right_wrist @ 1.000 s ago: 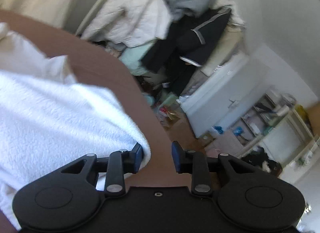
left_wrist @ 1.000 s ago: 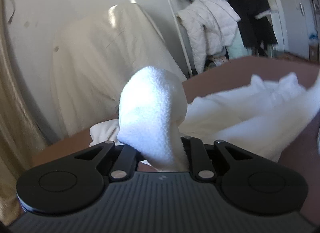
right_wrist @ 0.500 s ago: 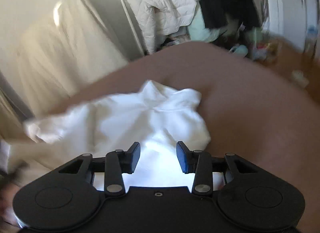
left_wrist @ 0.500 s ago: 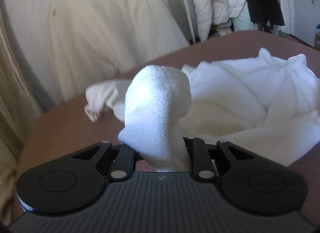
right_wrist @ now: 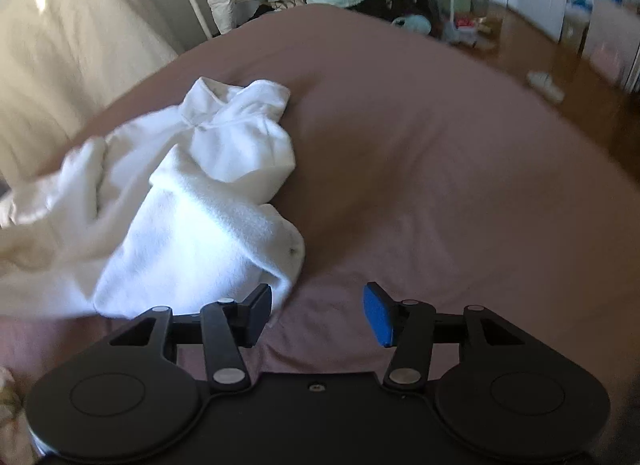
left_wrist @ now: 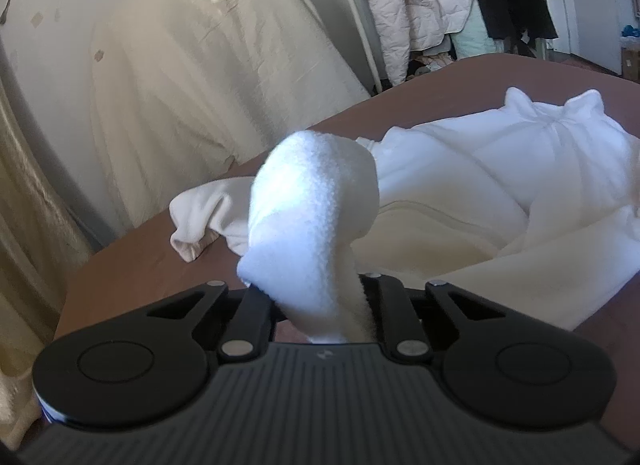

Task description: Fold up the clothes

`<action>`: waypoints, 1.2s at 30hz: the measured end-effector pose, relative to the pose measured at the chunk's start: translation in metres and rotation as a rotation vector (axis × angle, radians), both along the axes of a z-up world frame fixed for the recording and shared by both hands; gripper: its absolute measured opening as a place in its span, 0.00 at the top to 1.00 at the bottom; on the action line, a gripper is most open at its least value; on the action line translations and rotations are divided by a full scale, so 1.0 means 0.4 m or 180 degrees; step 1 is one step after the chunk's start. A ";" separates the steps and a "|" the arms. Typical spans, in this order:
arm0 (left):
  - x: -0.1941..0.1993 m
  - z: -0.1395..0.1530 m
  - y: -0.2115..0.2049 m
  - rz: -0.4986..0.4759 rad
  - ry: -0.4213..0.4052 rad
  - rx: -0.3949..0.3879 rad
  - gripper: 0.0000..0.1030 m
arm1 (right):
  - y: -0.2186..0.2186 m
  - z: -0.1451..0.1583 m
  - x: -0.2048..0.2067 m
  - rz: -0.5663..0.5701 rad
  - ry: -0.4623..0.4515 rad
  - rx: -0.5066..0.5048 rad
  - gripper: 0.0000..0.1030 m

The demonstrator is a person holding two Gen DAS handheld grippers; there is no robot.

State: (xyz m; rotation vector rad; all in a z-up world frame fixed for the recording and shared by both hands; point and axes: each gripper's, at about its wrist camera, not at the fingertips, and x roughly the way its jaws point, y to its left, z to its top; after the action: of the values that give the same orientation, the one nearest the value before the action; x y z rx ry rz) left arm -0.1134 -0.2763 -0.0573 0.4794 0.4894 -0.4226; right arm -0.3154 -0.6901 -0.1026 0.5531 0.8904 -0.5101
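While my left gripper (left_wrist: 320,305) pinches a bunched hem of the white fleece (left_wrist: 472,185) and my right gripper (right_wrist: 318,315) gapes empty near the bed's (right_wrist: 440,169) middle, I fear that thick wad slipping free, collapsing the fold.

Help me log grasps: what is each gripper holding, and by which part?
Left gripper pinches a bunched fold of the white fleece garment; which part cannot be told. Right gripper is open, holding nothing.

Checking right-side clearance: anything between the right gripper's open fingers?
Only bare brown bed cover between them; the white fleece sits beside the left finger. Right wrist view.
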 end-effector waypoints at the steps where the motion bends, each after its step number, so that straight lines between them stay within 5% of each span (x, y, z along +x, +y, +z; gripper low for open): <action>1: -0.004 0.003 -0.001 -0.0020 -0.0023 -0.0009 0.90 | -0.007 -0.023 0.011 0.0014 0.0009 0.0001 0.45; 8: -0.016 0.019 -0.002 -0.0034 -0.0121 -0.0051 0.91 | 0.045 -0.206 0.161 0.0792 0.0302 -0.0013 0.45; 12: -0.037 0.025 -0.002 -0.0062 -0.0221 -0.0065 0.91 | 0.044 -0.234 0.241 0.0466 0.0205 -0.0042 0.45; 14: -0.048 0.039 0.000 -0.0112 -0.0296 -0.0107 0.91 | 0.039 -0.225 0.253 0.0412 0.0203 -0.0165 0.52; 15: -0.054 0.046 0.002 -0.0134 -0.0325 -0.0129 0.91 | 0.036 -0.206 0.245 0.0380 0.0161 -0.0237 0.73; 16: -0.061 0.054 0.005 -0.0150 -0.0339 -0.0155 0.91 | 0.032 -0.186 0.236 0.0348 0.0115 -0.0310 0.81; 19: -0.076 0.079 0.016 -0.0173 -0.0276 -0.0250 0.91 | 0.019 -0.112 0.208 0.0163 0.0049 -0.0547 0.83; 25: -0.126 0.134 0.052 -0.0228 0.0258 -0.0516 0.91 | 0.035 0.098 0.100 -0.0354 0.0296 -0.1181 0.83; 28: -0.189 0.160 0.065 -0.0361 0.0308 -0.0578 0.91 | 0.035 0.102 0.052 -0.0316 0.0477 -0.1170 0.83; 32: -0.274 0.138 0.031 -0.0514 0.0529 -0.0287 0.85 | 0.033 0.105 -0.012 -0.0257 0.0719 -0.1137 0.79; 36: -0.270 0.021 -0.009 -0.0701 0.1566 -0.0157 0.59 | 0.031 0.107 -0.075 -0.0197 0.0961 -0.1103 0.73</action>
State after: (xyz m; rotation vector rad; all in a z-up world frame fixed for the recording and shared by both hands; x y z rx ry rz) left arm -0.2215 -0.2797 -0.0490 0.3808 0.9028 -0.7703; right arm -0.3455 -0.6776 -0.0598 0.1889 1.0446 -0.8001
